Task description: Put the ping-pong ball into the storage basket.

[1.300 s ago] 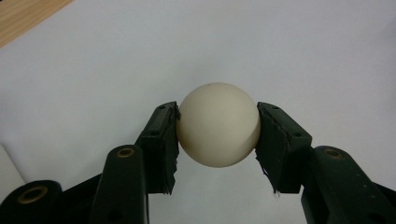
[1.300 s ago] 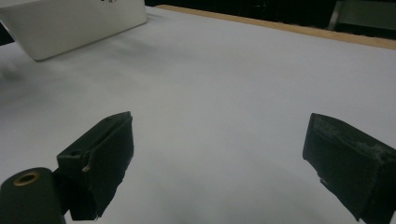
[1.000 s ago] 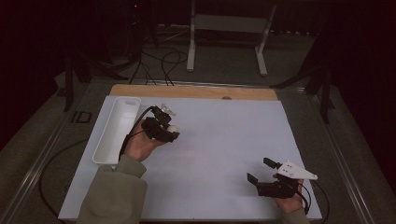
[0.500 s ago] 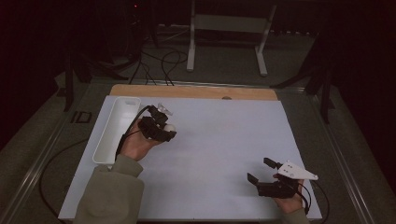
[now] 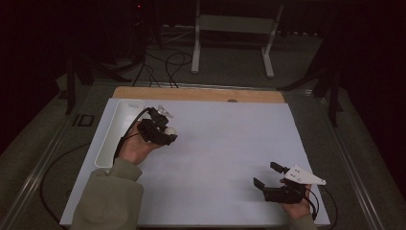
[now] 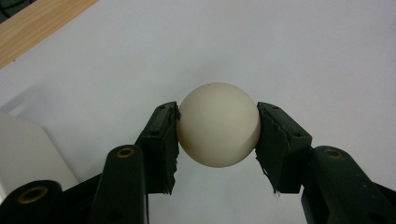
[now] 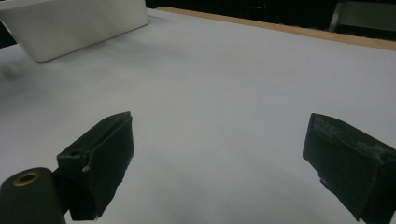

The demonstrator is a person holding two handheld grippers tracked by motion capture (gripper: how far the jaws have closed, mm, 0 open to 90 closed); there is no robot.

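Setting: a table covered by a white sheet [image 5: 225, 158], with a strip of bare wood [image 5: 201, 94] along the far edge; the room around it is dark.

Left gripper [image 5: 165, 132]: held in the person's left hand [image 5: 136, 147], over the left part of the sheet and just to the right of the tray. Its two black jaws are clamped on a ball, one pad pressed to each side.

Ball [image 6: 218, 124]: cream-white, smooth and round — gripped at its widest part, seen clearly in the left gripper view. From above it shows as a small pale spot at the gripper's tip.

Right gripper [image 5: 268, 175]: held low over the near right corner of the sheet, well apart from the left one. Its jaws stand wide apart with nothing between them — only white sheet behind.

Tray [image 5: 117, 132]: long, narrow and white, lying along the left edge of the sheet. Its inside looks bare.

Sleeve [image 5: 111, 199]: a grey-green sleeve covers the left forearm, coming in from the bottom.
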